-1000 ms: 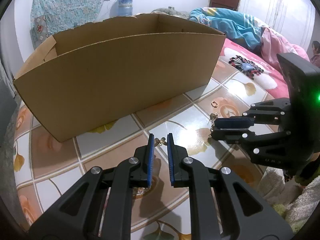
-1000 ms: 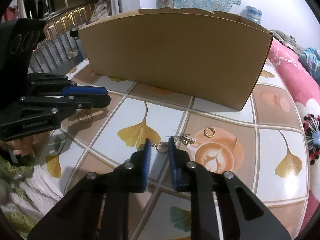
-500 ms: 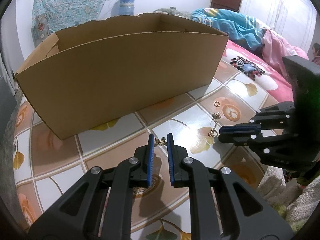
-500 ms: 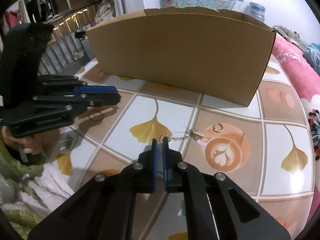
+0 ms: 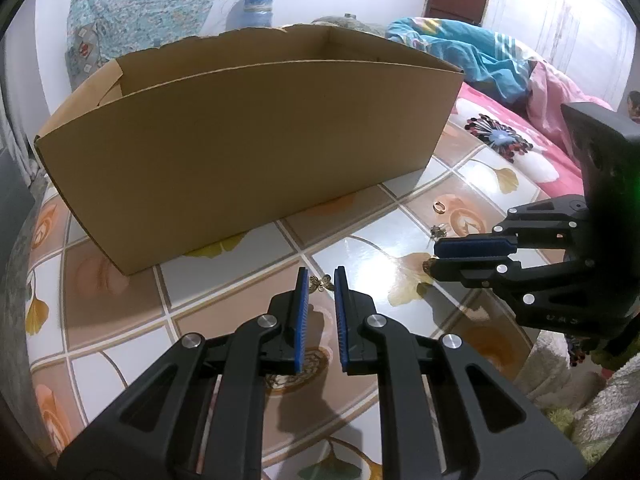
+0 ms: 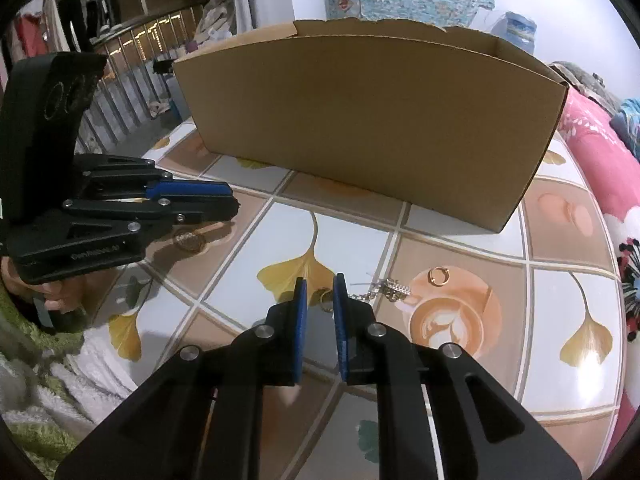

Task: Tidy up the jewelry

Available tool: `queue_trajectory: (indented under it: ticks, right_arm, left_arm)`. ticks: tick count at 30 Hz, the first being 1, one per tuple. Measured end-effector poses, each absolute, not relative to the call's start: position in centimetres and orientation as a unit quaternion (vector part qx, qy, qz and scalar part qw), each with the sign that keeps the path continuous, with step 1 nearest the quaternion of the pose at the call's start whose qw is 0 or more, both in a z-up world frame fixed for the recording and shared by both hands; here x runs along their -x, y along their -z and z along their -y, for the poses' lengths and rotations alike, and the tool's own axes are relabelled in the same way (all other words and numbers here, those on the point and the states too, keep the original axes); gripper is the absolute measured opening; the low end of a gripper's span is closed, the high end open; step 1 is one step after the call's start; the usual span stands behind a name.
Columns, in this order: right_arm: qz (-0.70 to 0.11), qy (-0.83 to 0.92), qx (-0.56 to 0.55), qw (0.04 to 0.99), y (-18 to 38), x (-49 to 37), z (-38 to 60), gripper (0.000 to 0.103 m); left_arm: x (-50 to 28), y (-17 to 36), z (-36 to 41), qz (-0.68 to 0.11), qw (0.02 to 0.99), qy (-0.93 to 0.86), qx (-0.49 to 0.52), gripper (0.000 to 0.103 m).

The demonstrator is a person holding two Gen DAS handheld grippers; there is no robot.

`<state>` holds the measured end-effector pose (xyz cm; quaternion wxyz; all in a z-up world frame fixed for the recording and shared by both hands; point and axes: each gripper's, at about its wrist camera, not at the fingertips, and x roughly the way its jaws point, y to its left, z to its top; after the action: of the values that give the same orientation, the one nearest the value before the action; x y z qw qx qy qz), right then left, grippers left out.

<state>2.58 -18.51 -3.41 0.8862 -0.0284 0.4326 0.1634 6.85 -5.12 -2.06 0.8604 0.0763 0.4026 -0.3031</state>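
The left claw [image 5: 319,286] sits low over the tiled surface [image 5: 224,276], jaws parted by a narrow gap, and a small gold butterfly-shaped charm [image 5: 322,282] lies right at the tips between the blue pads [image 5: 303,320]; whether either pad touches it is hard to tell. Over on the right claw [image 6: 319,294], the jaws have just been opening, a small slot now, with a gold ring [image 6: 325,299] on the end of a silver chain [image 6: 378,290] lying in the gap, pads not pressing on it. The chain trails off to the right past the right-hand fingertip, onto the printed coffee cup pattern. Just beyond it a separate gold hoop [image 6: 439,276] rests alone, clear on all sides.

Room to move: open tile ahead of both claws up to the long wall of the cardboard box [image 5: 248,152], which stands upright and close. The box's inside is hidden from both cameras; only the far rim shows. The two claws point toward each other across a bare tile.

To the right the surface's rounded edge meets a pink floral bed [image 5: 516,136]. On the near side, fluffy white and green fabric [image 6: 52,384] crowds the edge, and part of a hand [image 6: 52,294] peeks out under the left claw's body.
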Motion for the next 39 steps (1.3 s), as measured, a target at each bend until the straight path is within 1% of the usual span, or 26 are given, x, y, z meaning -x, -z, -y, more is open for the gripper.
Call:
queue_trajectory:
  ticks: [15, 16, 18, 29, 31, 32, 35, 39]
  right_arm:
    - [-0.437, -0.157, 0.039, 0.885, 3.4, -3.2, 18.2, 0.014]
    - [-0.436, -0.159, 0.037, 0.885, 3.3, -3.2, 18.2, 0.015]
    - [-0.436, -0.158, 0.036, 0.885, 3.3, -3.3, 18.3, 0.023]
    - [-0.442, -0.164, 0.041, 0.881, 3.5, -3.5, 18.5, 0.023]
    - [-0.442, -0.165, 0.043, 0.88, 3.6, -3.6, 18.5, 0.022]
    - [-0.443, -0.165, 0.044, 0.88, 3.6, -3.6, 18.4, 0.017]
    - [-0.444, -0.166, 0.043, 0.88, 3.6, -3.8, 18.5, 0.012]
    - [-0.444, -0.169, 0.051, 0.878, 3.6, -3.8, 18.5, 0.009]
  left_arm:
    - [-7.0, 2.3, 5.0, -0.404, 0.859, 0.306, -0.073, 0.012]
    - [-7.0, 2.3, 5.0, -0.405, 0.859, 0.305, -0.074, 0.012]
    - [-7.0, 2.4, 5.0, -0.406, 0.858, 0.306, -0.073, 0.012]
    - [-7.1, 2.5, 4.9, -0.408, 0.858, 0.305, -0.07, 0.012]
    - [-7.2, 2.5, 4.8, -0.408, 0.858, 0.305, -0.07, 0.012]
    - [-7.1, 2.5, 4.9, -0.408, 0.858, 0.306, -0.07, 0.012]
    - [-7.1, 2.6, 4.8, -0.408, 0.857, 0.305, -0.07, 0.012]
    - [-7.1, 2.5, 4.8, -0.408, 0.858, 0.305, -0.07, 0.012]
